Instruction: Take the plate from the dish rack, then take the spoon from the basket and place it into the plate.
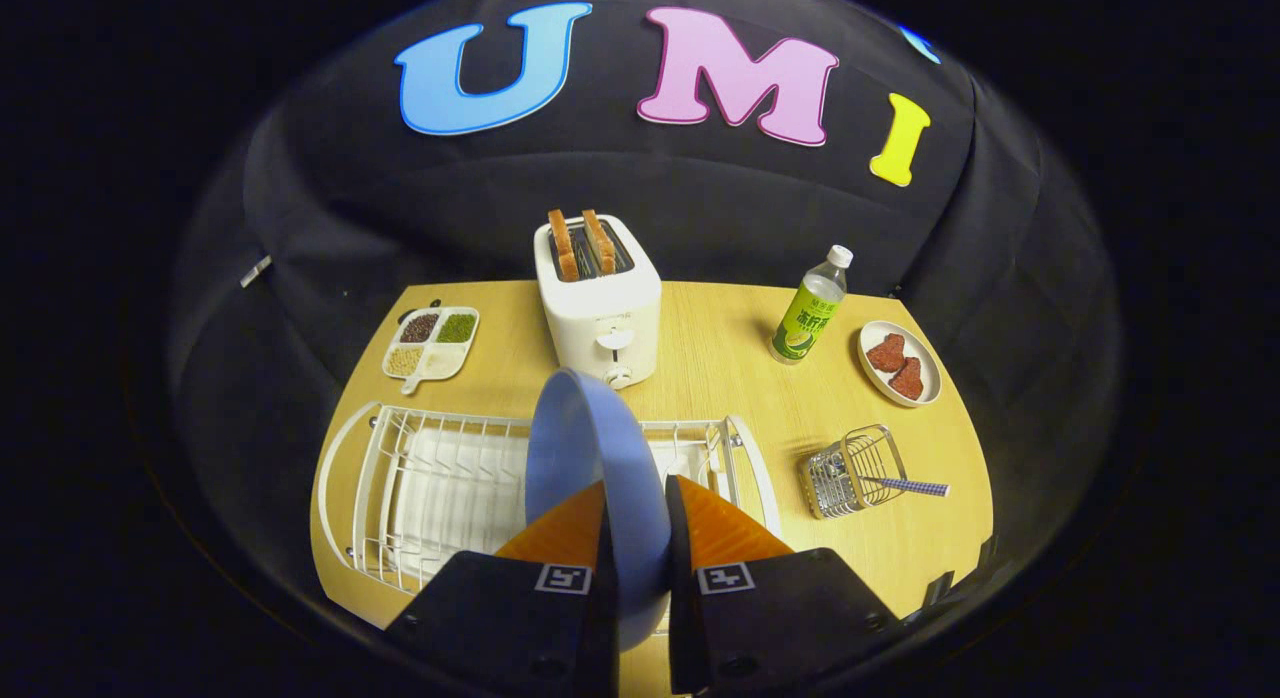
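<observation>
Pale wooden table [720, 388] against the booth's dark cloth wall.

Gripper view: the gripper [637, 508] is clenched on the plate [590, 448]; both fingers press its rim, one on each face, so the plate stands on edge between them. Most of the disc rises ahead of the fingertips, and its lower edge drops back between the finger bodies. Plate is light blue, round, plain, with a smooth matte look; it is seen almost edge-on, tilted slightly, one broad face turned to the left finger.

Dish rack [400, 488], white wire with a white drip tray, lies under and behind the plate, spreading to both sides of the fingers. I cannot tell whether the plate touches the rack.

Wire basket [850, 473] sits on the table right of the rack, apart from it. Spoon [905, 486] lies in the basket, its patterned handle jutting out over the rim to the right.

Beyond the plate: white toaster [600, 308] with two slices of toast [580, 243] standing in its slots.
</observation>
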